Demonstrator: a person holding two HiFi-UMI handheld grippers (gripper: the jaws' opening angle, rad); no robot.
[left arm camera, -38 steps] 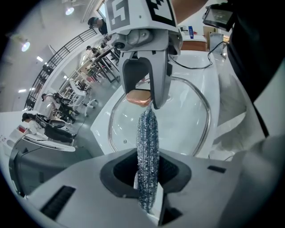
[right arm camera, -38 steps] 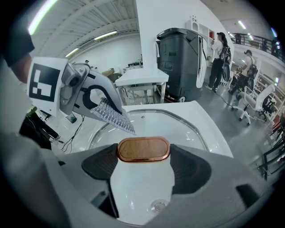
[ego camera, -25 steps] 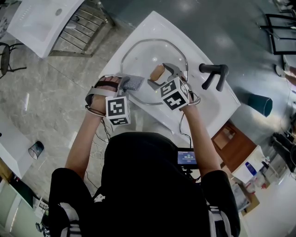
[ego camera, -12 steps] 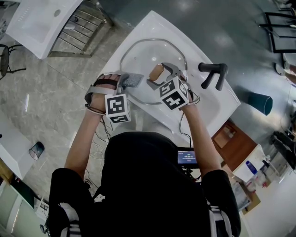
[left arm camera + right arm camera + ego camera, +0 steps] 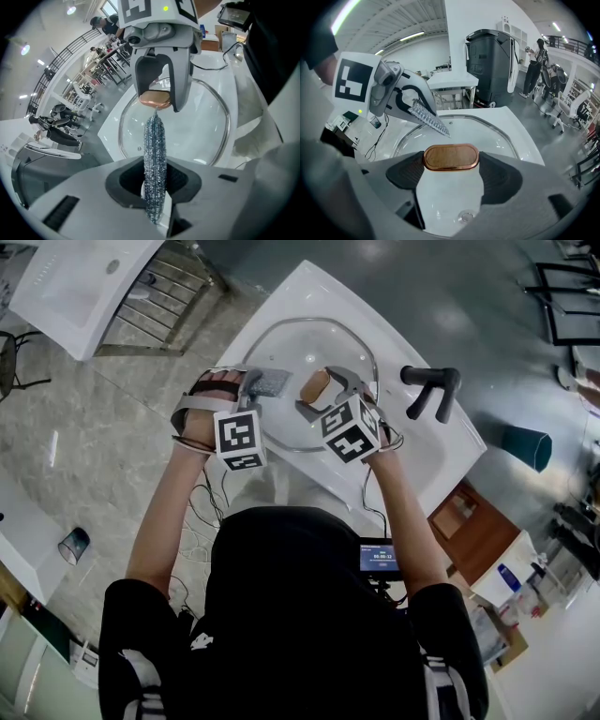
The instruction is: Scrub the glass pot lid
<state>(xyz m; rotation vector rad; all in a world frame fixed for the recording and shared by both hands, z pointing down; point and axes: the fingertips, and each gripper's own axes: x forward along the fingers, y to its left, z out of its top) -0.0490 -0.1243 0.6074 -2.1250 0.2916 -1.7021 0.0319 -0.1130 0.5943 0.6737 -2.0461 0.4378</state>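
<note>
The glass pot lid, round with a metal rim, is held over a white sink. My right gripper is shut on the lid's copper-brown knob, which sits between its jaws in the right gripper view. My left gripper is shut on a grey glittery scrub pad. In the left gripper view the pad stands on edge between the jaws, its tip close to the knob. The right gripper view shows the pad against the lid's glass.
A black faucet stands on the sink's right side, and the drain shows below the lid. A second white basin rests on a metal rack at upper left. A teal bin stands on the floor at right.
My left gripper has slid the scrub pad a little away from the person across the lid. The right gripper and knob have hardly moved.
</note>
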